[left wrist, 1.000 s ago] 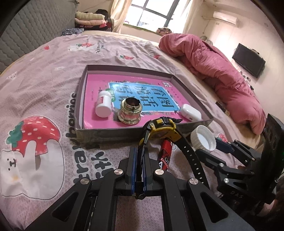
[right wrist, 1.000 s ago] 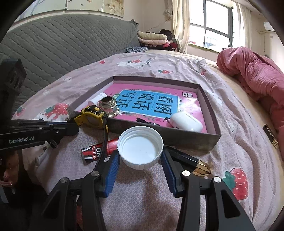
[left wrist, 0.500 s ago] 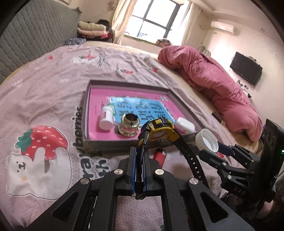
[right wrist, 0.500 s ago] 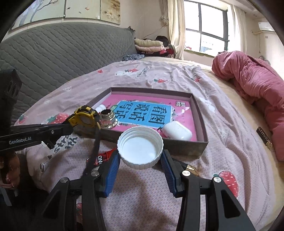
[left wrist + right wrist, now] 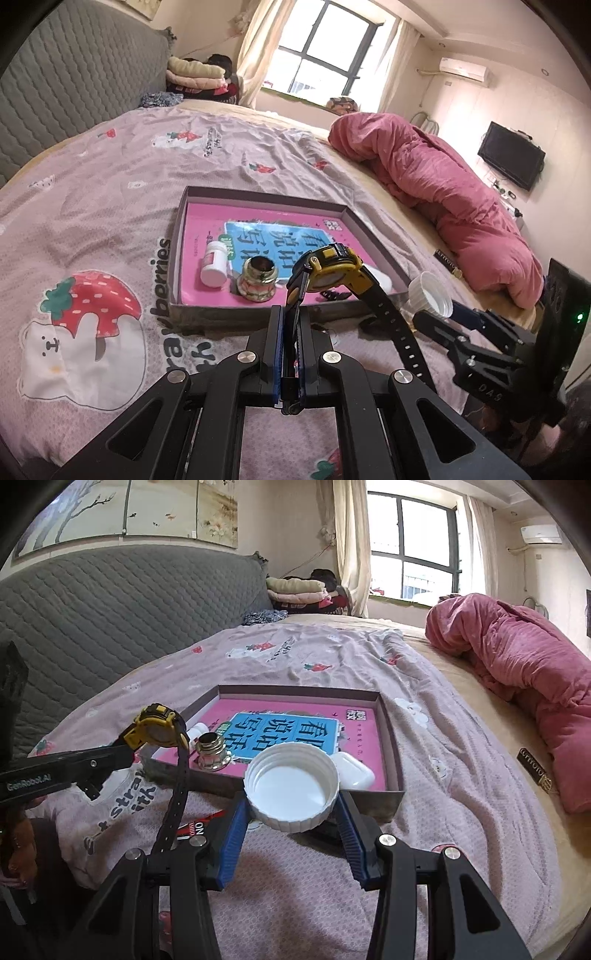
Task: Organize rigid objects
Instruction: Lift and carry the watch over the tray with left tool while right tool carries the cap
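Observation:
My left gripper is shut on the strap of a yellow and black watch, held in the air near the front wall of the shallow box; the loose strap hangs down to the right. In the right wrist view the same watch hangs from the left gripper at the left. My right gripper is shut on a white screw cap, open side up, also above the bed in front of the box. Inside the box lie a white bottle, a brass fitting and a white earbud case.
A red and black tube lies on the pink strawberry bedsheet under the grippers. A rolled pink duvet fills the right side of the bed. A grey padded headboard runs behind. A small dark tag lies near the duvet.
Both grippers have risen off the bed with the watch and the cap. The views have tilted up, so the box sits lower and smaller and more of the room shows.

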